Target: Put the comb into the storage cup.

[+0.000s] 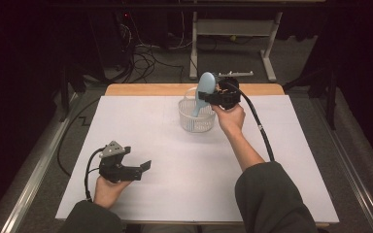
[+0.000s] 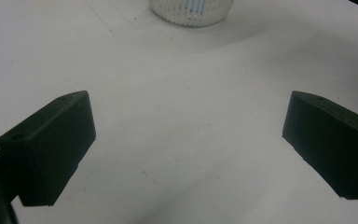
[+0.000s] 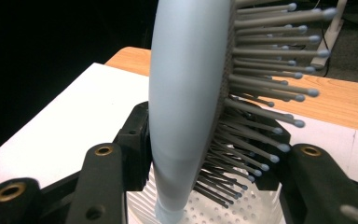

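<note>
The right gripper [image 1: 217, 95] pinches a pale blue hairbrush [image 1: 204, 91] between its fingers and holds it over the white slotted basket [image 1: 197, 116] at the far middle of the tabletop [image 1: 175, 160]. The brush stands nearly upright, head up, and its handle end reaches down inside the basket's rim; in the right gripper view the handle tip [image 3: 170, 212] hangs above the perforated basket floor [image 3: 242, 210], and I cannot tell whether it touches. Judging from this, picking up and carrying are done, and what is left is to lower or tip the brush in fully, open the fingers and withdraw. The bristles [image 3: 265, 93] point sideways, clear of the basket wall. The left gripper [image 1: 131, 170] rests low on the near left of the tabletop, well apart from the basket, its fingers spread wide with nothing between them. Nothing on the white surface stands in the way; the only likely snag is the tall brush leaning on the rim and tipping the light basket. Beyond the tabletop's wooden far edge [image 1: 150, 89], cables [image 1: 145, 58] and a desk frame [image 1: 233, 29] sit on the floor.
</note>
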Motion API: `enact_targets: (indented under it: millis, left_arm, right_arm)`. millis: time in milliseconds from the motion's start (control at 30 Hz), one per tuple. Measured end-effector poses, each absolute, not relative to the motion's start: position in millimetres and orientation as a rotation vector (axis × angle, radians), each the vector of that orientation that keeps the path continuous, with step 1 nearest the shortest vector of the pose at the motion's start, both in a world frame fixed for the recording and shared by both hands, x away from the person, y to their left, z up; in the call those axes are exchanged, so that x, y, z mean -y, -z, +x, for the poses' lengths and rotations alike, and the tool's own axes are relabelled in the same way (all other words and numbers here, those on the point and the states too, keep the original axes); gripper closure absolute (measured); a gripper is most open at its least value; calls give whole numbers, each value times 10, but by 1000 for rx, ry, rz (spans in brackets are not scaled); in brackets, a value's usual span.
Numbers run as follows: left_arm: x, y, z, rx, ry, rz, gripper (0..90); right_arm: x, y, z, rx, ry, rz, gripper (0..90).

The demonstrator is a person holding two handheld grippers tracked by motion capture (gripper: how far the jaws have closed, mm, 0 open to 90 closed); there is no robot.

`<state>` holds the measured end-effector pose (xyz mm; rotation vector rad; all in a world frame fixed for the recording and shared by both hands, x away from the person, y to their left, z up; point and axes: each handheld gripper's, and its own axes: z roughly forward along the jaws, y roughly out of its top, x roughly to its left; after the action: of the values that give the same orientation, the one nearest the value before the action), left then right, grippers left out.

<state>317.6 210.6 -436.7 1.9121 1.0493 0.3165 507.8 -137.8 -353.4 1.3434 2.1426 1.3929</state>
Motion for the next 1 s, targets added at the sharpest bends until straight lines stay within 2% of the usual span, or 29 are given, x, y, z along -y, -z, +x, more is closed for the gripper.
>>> enact_targets:
  millis: [500,1000]
  left_arm:
    - [-2100,4375,3180,-1049,-316,1921,16]
    - [-2083,4396,3198,-1053,-313,1933,16]
  right_arm:
    - [1382,3586,5090,-2163,-1359,1358,492]
    - [1505,3562,5103,-2184,-1273,1399,421]
